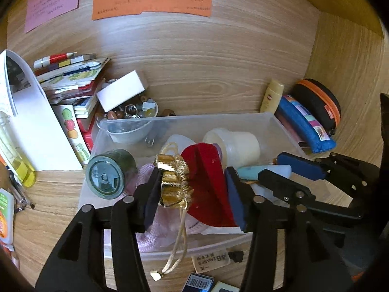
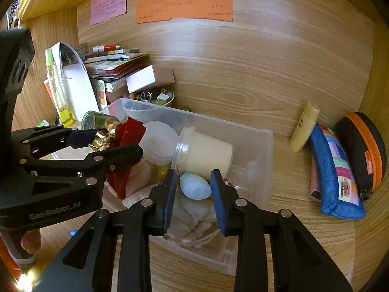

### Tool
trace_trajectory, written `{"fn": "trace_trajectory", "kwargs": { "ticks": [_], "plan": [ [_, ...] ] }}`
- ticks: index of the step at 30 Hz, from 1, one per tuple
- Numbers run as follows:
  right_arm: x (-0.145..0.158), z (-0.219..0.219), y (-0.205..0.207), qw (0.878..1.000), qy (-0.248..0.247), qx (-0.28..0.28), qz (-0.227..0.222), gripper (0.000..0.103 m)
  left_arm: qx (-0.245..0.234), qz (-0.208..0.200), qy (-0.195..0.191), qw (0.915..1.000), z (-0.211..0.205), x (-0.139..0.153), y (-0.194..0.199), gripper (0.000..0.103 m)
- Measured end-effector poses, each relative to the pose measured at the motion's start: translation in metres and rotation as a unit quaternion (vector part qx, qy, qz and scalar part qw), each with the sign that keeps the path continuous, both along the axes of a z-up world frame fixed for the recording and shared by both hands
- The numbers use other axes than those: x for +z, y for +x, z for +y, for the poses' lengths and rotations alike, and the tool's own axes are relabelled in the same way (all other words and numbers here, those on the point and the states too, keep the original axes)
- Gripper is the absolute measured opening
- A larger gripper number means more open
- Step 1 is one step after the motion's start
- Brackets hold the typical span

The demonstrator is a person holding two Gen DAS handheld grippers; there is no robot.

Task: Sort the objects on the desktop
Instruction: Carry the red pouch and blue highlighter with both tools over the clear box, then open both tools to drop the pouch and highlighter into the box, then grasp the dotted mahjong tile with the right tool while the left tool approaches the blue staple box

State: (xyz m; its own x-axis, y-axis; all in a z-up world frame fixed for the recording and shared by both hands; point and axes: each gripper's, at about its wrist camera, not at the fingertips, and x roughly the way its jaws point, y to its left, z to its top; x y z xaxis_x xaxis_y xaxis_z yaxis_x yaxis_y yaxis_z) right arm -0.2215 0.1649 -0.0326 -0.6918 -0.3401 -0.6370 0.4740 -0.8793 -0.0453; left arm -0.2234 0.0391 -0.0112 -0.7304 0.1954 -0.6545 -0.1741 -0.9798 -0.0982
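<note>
A red velvet pouch (image 1: pixel 206 185) with a gold ruffled top lies between the fingers of my left gripper (image 1: pixel 194 194), over the clear plastic bin (image 1: pixel 194 118). The jaws stand wide. The pouch sags onto the pink and white things in the bin, and its cord hangs over the front wall. In the right wrist view the left gripper (image 2: pixel 121 141) comes in from the left with the pouch (image 2: pixel 128 131) draped over its lower finger. My right gripper (image 2: pixel 194 194) is open around a pale blue egg (image 2: pixel 195 186) that rests on white cloth inside the bin (image 2: pixel 218 121).
A cream cup (image 2: pixel 206 155) and a green jar (image 1: pixel 107 174) lie in the bin. Behind it are stacked books (image 1: pixel 70 77), a white box (image 1: pixel 121 90) and a bowl of trinkets (image 1: pixel 131 114). A yellow tube (image 2: pixel 304 126), a blue pencil case (image 2: pixel 338 177) and a black-orange case (image 2: pixel 362 146) lie at right. An eraser (image 1: pixel 210 260) lies in front.
</note>
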Motion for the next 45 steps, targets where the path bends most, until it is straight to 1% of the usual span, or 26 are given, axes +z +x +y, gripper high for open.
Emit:
{"fn": "trace_trajectory", "kwargs": {
  "ticks": [1, 4, 5, 8, 10, 11, 14, 15, 16, 17, 18, 20, 23, 25, 28, 32, 35, 40, 45],
  "plan": [
    [0.001, 0.0, 0.001, 1.0, 0.001, 0.0, 0.004, 0.032, 0.0, 0.001, 0.002, 1.0, -0.001, 0.002, 0.001, 0.051],
    [0.006, 0.001, 0.007, 1.0, -0.005, 0.007, 0.016, 0.037, 0.008, 0.006, 0.003, 0.9999, -0.004, 0.008, 0.006, 0.056],
    [0.009, 0.001, 0.01, 1.0, -0.007, 0.011, 0.023, 0.039, 0.01, 0.009, 0.002, 0.9999, -0.005, 0.009, 0.008, 0.056],
    [0.017, 0.001, 0.019, 0.999, -0.006, 0.013, 0.043, 0.047, 0.013, 0.016, 0.003, 0.9998, -0.007, 0.017, 0.014, 0.057],
    [0.022, 0.001, 0.023, 0.999, -0.006, 0.011, 0.053, 0.055, 0.015, 0.022, 0.006, 0.9996, -0.01, 0.022, 0.019, 0.061],
    [0.024, 0.001, 0.026, 0.998, -0.006, 0.012, 0.058, 0.057, 0.016, 0.024, 0.007, 0.9996, -0.012, 0.024, 0.021, 0.064],
    [0.032, 0.003, 0.035, 0.997, -0.007, 0.007, 0.073, 0.067, 0.016, 0.033, 0.004, 0.9993, -0.013, 0.03, 0.028, 0.067],
    [0.033, 0.004, 0.037, 0.997, -0.007, 0.004, 0.076, 0.072, 0.015, 0.036, 0.002, 0.9992, -0.013, 0.033, 0.032, 0.069],
    [0.035, 0.006, 0.039, 0.997, -0.008, 0.001, 0.078, 0.079, 0.015, 0.04, 0.0, 0.9991, -0.013, 0.035, 0.035, 0.075],
    [0.037, 0.008, 0.042, 0.997, -0.008, -0.004, 0.077, 0.084, 0.016, 0.044, -0.001, 0.9989, -0.013, 0.037, 0.039, 0.082],
    [0.038, 0.009, 0.044, 0.997, -0.01, -0.009, 0.075, 0.088, 0.017, 0.049, -0.001, 0.9987, -0.013, 0.039, 0.042, 0.085],
    [0.041, 0.012, 0.049, 0.997, -0.018, -0.015, 0.075, 0.09, 0.02, 0.064, -0.003, 0.9977, -0.012, 0.045, 0.05, 0.093],
    [0.047, 0.017, 0.058, 0.996, -0.025, -0.02, 0.082, 0.094, 0.023, 0.083, -0.01, 0.9963, -0.012, 0.053, 0.061, 0.094],
    [0.051, 0.019, 0.065, 0.995, -0.023, -0.027, 0.092, 0.1, 0.025, 0.092, -0.017, 0.9953, -0.012, 0.058, 0.068, 0.094],
    [0.055, 0.022, 0.072, 0.994, -0.025, -0.032, 0.101, 0.102, 0.035, 0.104, -0.031, 0.9935, -0.017, 0.062, 0.077, 0.096],
    [0.058, 0.029, 0.082, 0.994, -0.042, -0.032, 0.097, 0.102, 0.048, 0.108, -0.029, 0.9926, -0.029, 0.063, 0.089, 0.097],
    [0.056, 0.031, 0.086, 0.994, -0.042, -0.036, 0.091, 0.102, 0.063, 0.104, -0.027, 0.9922, -0.041, 0.058, 0.095, 0.098],
    [0.041, 0.028, 0.089, 0.997, -0.04, -0.029, 0.06, 0.102, 0.078, 0.079, -0.019, 0.9936, -0.062, 0.039, 0.105, 0.098],
    [0.009, 0.013, 0.093, 1.0, -0.024, -0.001, 0.014, 0.102, 0.084, 0.034, -0.026, 0.9955, -0.074, 0.008, 0.108, 0.098]
  ]
}}
